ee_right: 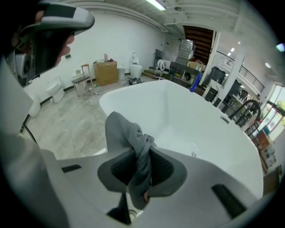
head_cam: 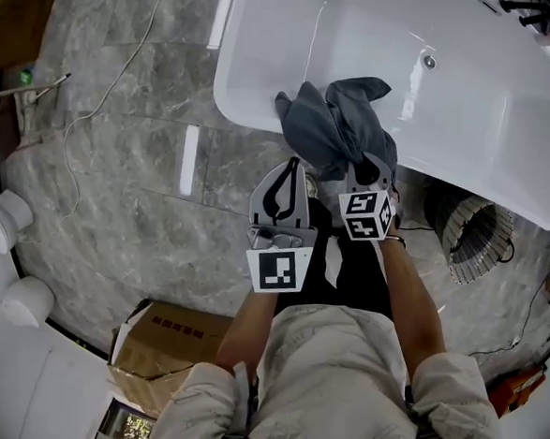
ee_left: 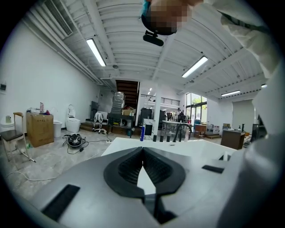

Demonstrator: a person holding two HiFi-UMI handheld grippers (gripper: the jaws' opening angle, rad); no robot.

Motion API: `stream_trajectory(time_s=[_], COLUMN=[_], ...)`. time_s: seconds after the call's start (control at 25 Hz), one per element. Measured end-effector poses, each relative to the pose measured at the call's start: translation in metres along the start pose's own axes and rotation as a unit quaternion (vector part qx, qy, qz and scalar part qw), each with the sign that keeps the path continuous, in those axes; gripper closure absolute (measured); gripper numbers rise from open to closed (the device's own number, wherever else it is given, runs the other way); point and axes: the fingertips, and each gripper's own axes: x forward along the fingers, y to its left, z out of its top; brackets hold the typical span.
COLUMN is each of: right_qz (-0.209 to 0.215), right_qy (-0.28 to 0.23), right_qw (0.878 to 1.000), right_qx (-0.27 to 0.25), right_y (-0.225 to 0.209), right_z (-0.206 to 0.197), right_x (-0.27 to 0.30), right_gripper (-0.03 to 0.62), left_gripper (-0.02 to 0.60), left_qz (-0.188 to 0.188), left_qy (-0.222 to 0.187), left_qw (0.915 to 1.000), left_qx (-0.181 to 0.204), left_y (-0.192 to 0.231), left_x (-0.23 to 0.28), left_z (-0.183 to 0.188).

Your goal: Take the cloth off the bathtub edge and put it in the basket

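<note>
I can read no text, number or brand from here. The cardboard box (head_cam: pixel 167 347) on the floor, well apart from the bathtub (head_cam: pixel 454 76), carries a line of dark print, too small for me to make out. The left marker cube (head_cam: pixel 278 269) and the right marker cube (head_cam: pixel 365 215), nearer to the bathtub, show only black-and-white square patterns, no letters.

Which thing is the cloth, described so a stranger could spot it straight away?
Find the large glossy white oval bathtub on the grey marble-tile floor. Draped over its near rim is a crumpled grey-blue fabric cloth, pinched in the right tongs. It is the only soft, dark, wrinkled thing against that smooth white shell.
</note>
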Motion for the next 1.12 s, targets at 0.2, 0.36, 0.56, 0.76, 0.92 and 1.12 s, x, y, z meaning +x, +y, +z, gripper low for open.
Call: stream_trajectory(time_s=[0.2,0.36,0.56,0.76,0.92,1.12], right_qz=[0.016,0.005,-0.023,-0.051,-0.075,-0.109], right_qy=[-0.038,-0.087,-0.155,-0.229,-0.297,-0.378], right_qw=[0.996,0.991,0.978,0.957,0.935,0.9], right_qx=[0.085,0.105,0.14,0.167,0.182,0.188], right_y=[-0.007,-0.022,-0.056,-0.09,-0.12,-0.155], right_z=[0.023,0.055,0.081,0.106,0.128,0.142], right_x=[-0.053,-0.103,-0.168,-0.244,-0.307,-0.392], right_gripper=[0.545,0.545,0.545,0.545,0.545,0.545], left_gripper=[0.578,0.578,0.578,0.578,0.578,0.578], left_qz=[-0.012,-0.024,-0.051,-0.071,-0.092,-0.114], left_qy=[-0.014,-0.029,-0.057,-0.077,-0.102,-0.137], left_qw=[0.9998,0.9992,0.9968,0.9938,0.9897,0.9831], left_qx=[0.004,0.008,0.023,0.036,0.04,0.044], left_y=[-0.006,-0.012,-0.035,-0.065,-0.093,-0.133], left_x=[-0.007,-0.011,-0.011,-0.017,-0.024,-0.042], left_z=[0.032,0.062,0.101,0.14,0.172,0.22])
